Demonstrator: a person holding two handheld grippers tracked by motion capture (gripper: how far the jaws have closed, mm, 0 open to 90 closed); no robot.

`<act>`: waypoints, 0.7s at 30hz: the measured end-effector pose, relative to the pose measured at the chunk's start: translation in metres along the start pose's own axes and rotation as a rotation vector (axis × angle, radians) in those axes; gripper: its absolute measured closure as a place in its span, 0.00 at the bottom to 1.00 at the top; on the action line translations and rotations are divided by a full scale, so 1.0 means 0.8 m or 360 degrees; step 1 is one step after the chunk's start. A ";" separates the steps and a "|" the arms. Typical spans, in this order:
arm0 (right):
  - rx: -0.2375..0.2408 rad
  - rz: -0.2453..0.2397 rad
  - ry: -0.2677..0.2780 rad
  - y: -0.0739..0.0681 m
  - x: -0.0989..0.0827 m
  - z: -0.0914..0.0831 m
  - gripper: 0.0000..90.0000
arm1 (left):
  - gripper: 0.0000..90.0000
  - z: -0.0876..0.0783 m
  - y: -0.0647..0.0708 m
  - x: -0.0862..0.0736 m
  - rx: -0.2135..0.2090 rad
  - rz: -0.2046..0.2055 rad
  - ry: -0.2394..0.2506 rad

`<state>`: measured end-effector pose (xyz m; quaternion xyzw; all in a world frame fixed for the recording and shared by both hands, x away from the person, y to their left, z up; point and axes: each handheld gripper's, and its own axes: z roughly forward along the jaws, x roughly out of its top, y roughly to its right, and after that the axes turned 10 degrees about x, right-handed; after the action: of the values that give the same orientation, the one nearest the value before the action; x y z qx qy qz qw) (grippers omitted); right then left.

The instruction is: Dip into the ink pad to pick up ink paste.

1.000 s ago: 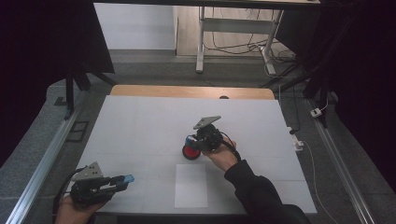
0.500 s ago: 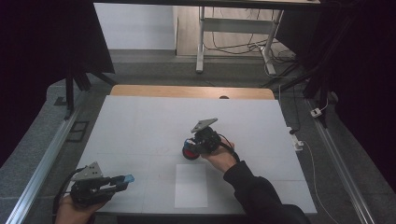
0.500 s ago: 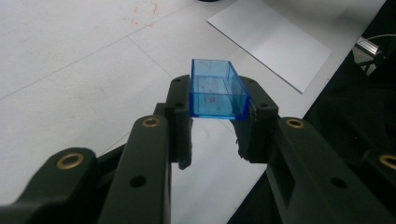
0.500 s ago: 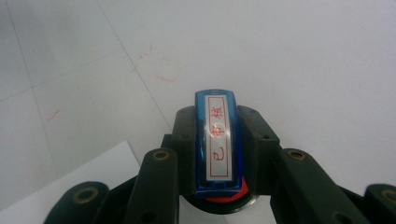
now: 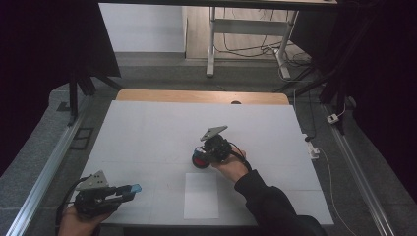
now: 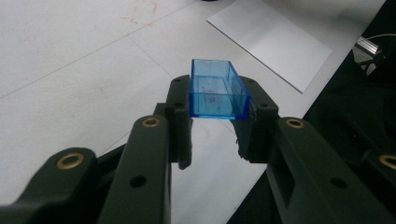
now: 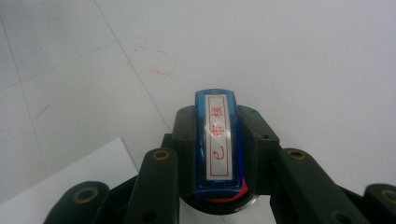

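In the left gripper view my left gripper [image 6: 217, 100] is shut on a clear blue open-topped box [image 6: 215, 84], pinched by its side walls above the table. The high view has that gripper [image 5: 118, 192] at the near left, the blue box [image 5: 133, 188] sticking out of its tips. My right gripper [image 7: 218, 122] is shut on a blue stamp [image 7: 218, 140] bearing a white label with red characters, and a red round part [image 7: 225, 199] shows under it. Seen from above, the right gripper [image 5: 209, 153] is mid-table with the red part [image 5: 198, 160] at its tip.
A white sheet of paper [image 5: 201, 195] lies near the front edge between the two hands, also seen as the paper [image 6: 271, 42] and paper [image 7: 60, 186] corner. The white tabletop [image 5: 157, 128] has faint red marks [image 7: 154, 58]. A cable box [image 5: 313, 150] sits at the right edge.
The right gripper with the stamp has drifted slightly toward the near edge. The left gripper and blue box have stayed put.
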<state>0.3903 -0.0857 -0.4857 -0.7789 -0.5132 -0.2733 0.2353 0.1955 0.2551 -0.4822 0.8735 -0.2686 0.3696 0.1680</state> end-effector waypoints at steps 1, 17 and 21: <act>-0.0012 -0.0012 -0.0007 -0.002 0.000 0.001 0.79 | 0.76 0.000 0.000 0.000 0.0000 -0.0001 -0.0002; 0.0078 0.0072 0.0088 0.011 -0.009 0.000 0.79 | 0.76 0.001 0.000 0.001 -0.0004 0.0001 -0.0008; 0.0111 0.0108 0.0100 0.015 -0.011 -0.001 0.79 | 0.77 0.001 0.000 0.001 -0.0002 0.0003 -0.0010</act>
<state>0.3986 -0.0964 -0.4918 -0.7782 -0.4880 -0.2714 0.2874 0.1961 0.2545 -0.4822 0.8743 -0.2702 0.3668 0.1674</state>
